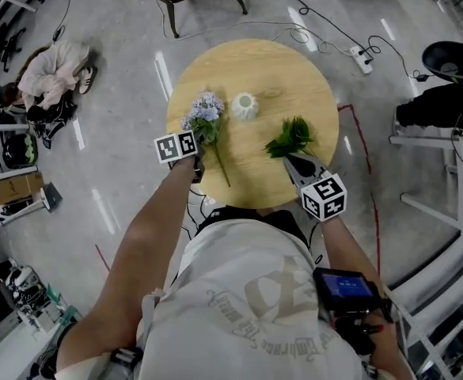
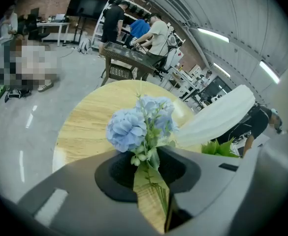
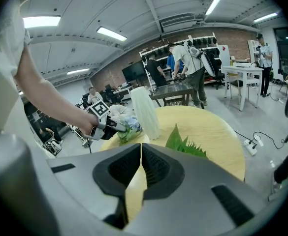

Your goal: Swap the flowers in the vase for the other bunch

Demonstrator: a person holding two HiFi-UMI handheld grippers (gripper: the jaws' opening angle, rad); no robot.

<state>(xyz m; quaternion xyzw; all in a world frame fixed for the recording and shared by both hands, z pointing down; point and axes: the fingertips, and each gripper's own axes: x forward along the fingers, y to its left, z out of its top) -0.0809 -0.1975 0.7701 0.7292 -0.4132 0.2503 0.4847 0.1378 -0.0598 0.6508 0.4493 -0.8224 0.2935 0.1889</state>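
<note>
My left gripper (image 2: 152,173) has its jaws a little apart around the stems of the blue hydrangea bunch (image 1: 206,111). The bunch lies on the round wooden table (image 1: 294,74), just left of the white vase (image 1: 244,106). My right gripper (image 3: 141,154) is closed on nothing, just near of the green leafy bunch (image 1: 291,137), right of the vase.
</note>
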